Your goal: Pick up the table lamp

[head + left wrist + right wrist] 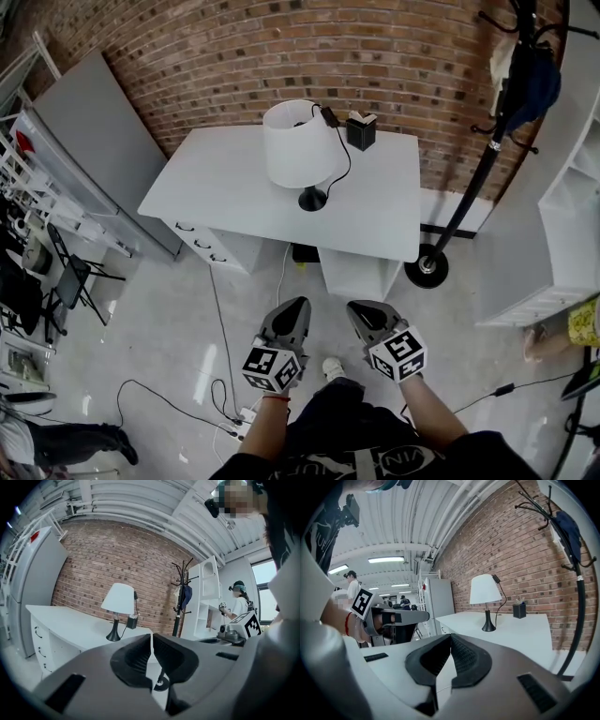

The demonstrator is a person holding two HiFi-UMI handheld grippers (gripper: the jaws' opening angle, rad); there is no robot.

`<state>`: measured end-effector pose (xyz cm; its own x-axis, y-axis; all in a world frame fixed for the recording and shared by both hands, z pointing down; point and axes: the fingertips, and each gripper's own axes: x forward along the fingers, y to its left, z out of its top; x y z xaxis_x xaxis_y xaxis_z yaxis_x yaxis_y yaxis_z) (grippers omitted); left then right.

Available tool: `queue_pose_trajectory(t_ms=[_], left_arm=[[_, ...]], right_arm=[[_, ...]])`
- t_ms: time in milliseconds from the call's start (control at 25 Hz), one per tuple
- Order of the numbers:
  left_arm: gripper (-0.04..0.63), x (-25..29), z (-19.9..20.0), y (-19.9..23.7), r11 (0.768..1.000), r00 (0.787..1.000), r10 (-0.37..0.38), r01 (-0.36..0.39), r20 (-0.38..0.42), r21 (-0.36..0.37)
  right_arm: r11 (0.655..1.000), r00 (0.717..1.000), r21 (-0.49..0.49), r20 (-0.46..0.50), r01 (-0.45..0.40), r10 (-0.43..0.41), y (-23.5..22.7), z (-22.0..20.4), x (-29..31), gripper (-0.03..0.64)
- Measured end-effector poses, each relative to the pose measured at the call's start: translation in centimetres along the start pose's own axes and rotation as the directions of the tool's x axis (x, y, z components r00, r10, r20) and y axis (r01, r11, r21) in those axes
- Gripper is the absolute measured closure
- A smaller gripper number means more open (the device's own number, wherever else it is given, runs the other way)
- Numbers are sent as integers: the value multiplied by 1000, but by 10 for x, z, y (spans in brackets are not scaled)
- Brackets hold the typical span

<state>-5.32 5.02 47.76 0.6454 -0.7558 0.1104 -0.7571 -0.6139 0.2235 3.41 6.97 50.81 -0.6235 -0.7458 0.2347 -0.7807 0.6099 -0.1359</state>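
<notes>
Lamp (302, 150): upright toward the back of the bench (216, 178), near the brick wall, white shade over a thin stem and a dark flared foot; nothing touches it
Cord (345, 159): hangs from the shade's top down the right side to the benchtop, probably slack enough for a short lift
Box (361, 131): small, black, by the wall behind the lamp, apart from it
Left tongs (298, 306): pressed together with nothing between, held low over the floor, aimed at the bench and well short of it
Right tongs (360, 309): likewise pressed together on nothing, just beside the left pair
Why so: the tongs look closed because there is nothing to grip yet, and paired because both face the same target
Stage: approach, by my reading; the lamp is not yet reached
Next: one pair must spread and take the stem, since the shade looks too wide and soft
Risk: the cord snagging, or the lamp tipping under its shade
</notes>
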Motion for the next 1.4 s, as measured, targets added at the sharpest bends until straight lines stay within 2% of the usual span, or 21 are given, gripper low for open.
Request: queue_pose_trajectory(t_ms=[240, 360, 640, 920, 1160, 1400], left_arm=[[575, 34, 5, 38, 1000, 1000, 19, -19, -11, -18], [575, 59, 14, 49, 1000, 1000, -8, 8, -20, -4], [574, 113, 27, 74, 996, 996, -85, 84, -17, -24], [574, 152, 13, 88, 984, 983, -174, 171, -67, -39], [574, 169, 8, 102, 978, 981, -190, 185, -45, -97], [574, 202, 16, 116, 969, 981, -195, 195, 17, -154]], right_arm=[[1000, 999, -4, -26, -18, 18, -25, 6, 43, 614], [1000, 1000, -4, -22, -10, 10, -43, 17, 65, 614], [1000, 1000, -19, -23, 4, -5, -77, 37, 114, 614], [999, 999, -23, -28, 35, -35, -107, 35, 153, 614], [999, 998, -22, -48, 30, -31, -120, 27, 173, 614], [998, 999, -57, -44, 0, -2, -138, 33, 196, 614]])
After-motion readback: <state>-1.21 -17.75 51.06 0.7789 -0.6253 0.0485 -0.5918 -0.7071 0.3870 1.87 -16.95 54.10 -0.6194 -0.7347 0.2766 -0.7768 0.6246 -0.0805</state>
